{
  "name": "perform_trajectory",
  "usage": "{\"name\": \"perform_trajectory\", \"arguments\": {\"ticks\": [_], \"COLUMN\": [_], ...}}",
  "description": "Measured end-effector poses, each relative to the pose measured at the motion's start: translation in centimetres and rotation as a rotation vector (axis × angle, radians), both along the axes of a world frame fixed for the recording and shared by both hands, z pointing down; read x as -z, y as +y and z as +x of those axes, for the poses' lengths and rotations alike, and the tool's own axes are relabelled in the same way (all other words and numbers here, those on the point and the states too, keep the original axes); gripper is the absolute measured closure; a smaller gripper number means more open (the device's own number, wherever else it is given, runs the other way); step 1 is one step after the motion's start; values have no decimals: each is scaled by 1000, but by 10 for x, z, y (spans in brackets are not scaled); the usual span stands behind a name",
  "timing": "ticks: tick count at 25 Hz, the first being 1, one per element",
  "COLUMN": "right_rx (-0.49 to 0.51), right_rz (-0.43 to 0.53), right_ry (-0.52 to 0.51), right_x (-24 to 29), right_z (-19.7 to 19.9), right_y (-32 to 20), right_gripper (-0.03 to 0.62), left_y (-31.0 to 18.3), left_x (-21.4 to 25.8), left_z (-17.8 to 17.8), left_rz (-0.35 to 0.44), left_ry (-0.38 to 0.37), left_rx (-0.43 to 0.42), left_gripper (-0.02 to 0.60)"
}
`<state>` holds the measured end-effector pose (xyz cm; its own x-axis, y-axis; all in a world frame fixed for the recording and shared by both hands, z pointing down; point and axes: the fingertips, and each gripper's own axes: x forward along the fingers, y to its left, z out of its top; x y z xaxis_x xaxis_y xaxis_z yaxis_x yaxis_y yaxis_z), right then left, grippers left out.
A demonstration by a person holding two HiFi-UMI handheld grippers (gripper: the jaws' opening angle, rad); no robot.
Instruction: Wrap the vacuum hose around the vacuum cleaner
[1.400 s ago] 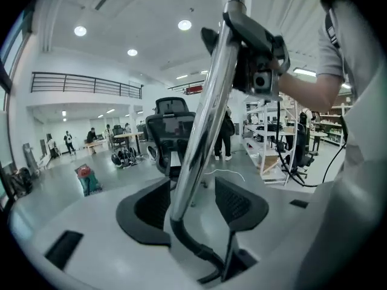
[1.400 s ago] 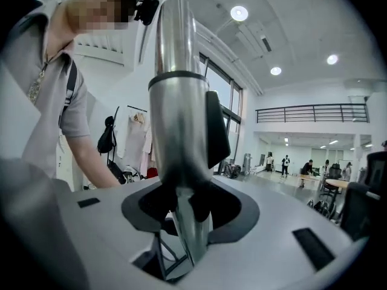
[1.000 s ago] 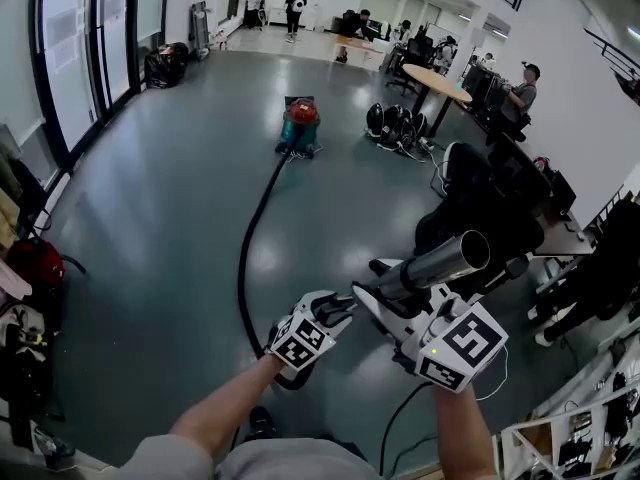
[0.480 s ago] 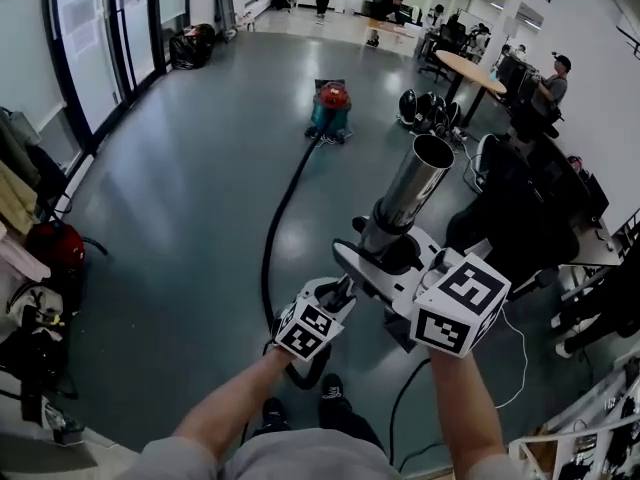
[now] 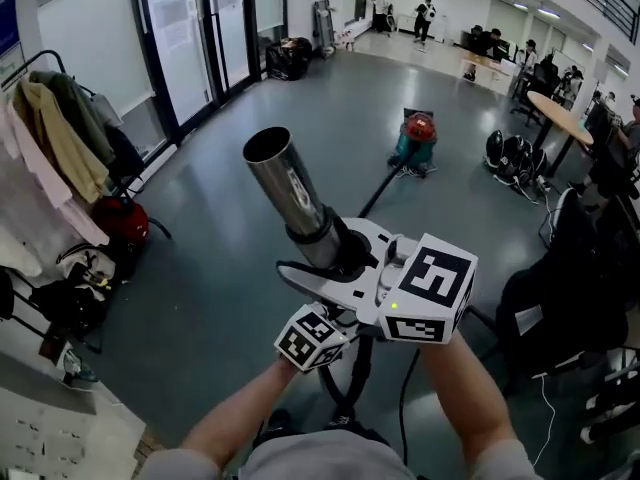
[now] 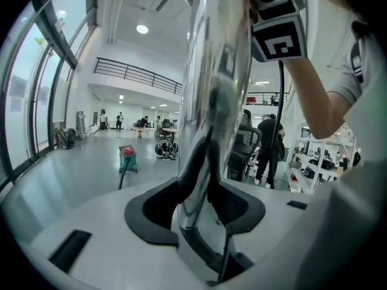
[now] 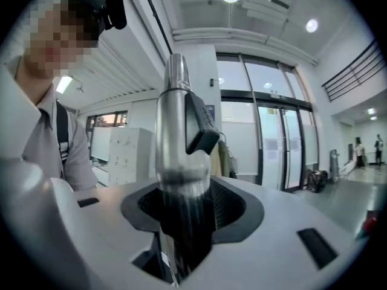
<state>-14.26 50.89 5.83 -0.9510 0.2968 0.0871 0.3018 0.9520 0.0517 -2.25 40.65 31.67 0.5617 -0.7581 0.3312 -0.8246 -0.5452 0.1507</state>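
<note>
Floor (image 5: 215,258) grey; right hand-held gripper (image 7: 184,222) clamps tube (image 5: 287,186) (metal).

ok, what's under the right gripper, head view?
The left gripper's marker cube and a black hose loop show; its fingers, just closed on the metal tube, are covered there.

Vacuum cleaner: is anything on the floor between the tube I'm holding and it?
Nothing visible does. From the tube to the vacuum cleaner, the floor carries only the hose itself. The bags lie off to one side.
</note>
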Motion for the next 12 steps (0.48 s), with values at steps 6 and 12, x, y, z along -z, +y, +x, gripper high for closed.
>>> {"name": "perform_trajectory", "arguments": {"ticks": [6,12], "right_rx": [234,434], "right_rz": [71,75], "right_ry": [-34,-51], "right_x": [3,8], "right_z": [-28,-38], "right_y": [39,69], "right_gripper": [395,364], "left_y": [-5,-6], "left_x": [20,40], "left_z": [-36,-89], "left_rz": [43,112], "left_ry": [71,167], "left_rx": [174,379], "left_gripper": [405,405]}}
